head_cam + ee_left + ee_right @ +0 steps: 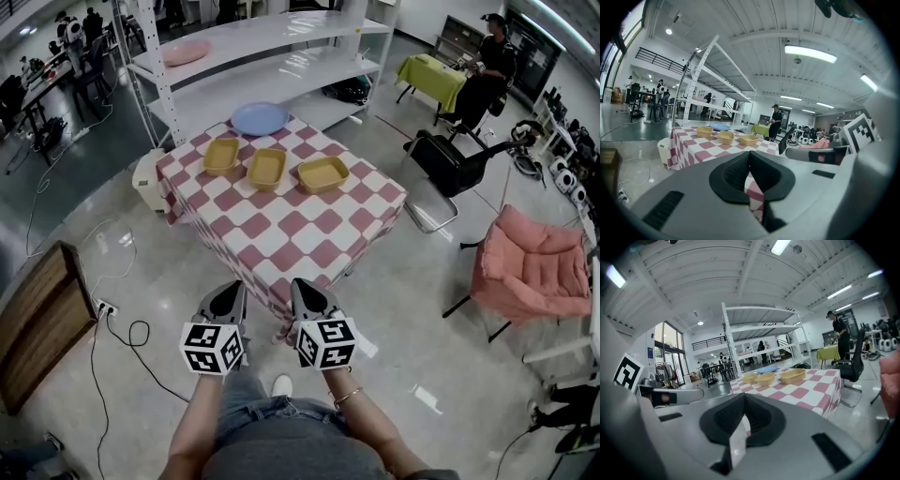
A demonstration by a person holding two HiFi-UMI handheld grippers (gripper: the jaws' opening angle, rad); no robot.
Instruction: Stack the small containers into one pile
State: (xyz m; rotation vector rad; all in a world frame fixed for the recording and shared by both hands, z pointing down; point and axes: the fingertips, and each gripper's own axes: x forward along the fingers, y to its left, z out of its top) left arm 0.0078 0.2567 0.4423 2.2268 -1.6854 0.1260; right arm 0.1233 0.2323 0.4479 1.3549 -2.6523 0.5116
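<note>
Three small yellow containers stand in a row on the red-and-white checkered table [281, 234]: left container [221, 155], middle container [266, 168], right container [322, 174]. They lie apart, none inside another. The same row shows far ahead in the left gripper view [725, 137] and in the right gripper view [765, 378]. My left gripper [230, 295] and right gripper [309, 295] hang side by side before the table's near edge, well short of the containers. Both are shut with nothing between the jaws, as the left gripper [750, 161] and right gripper [744, 404] show in their own views.
A blue plate [260, 118] lies at the table's far edge. Behind it stands a white shelf rack [272, 37] with a pink plate [186, 52]. A black office chair [450, 159] and a pink chair [530, 262] stand right; a wooden board [37, 319] and cables [122, 337] left.
</note>
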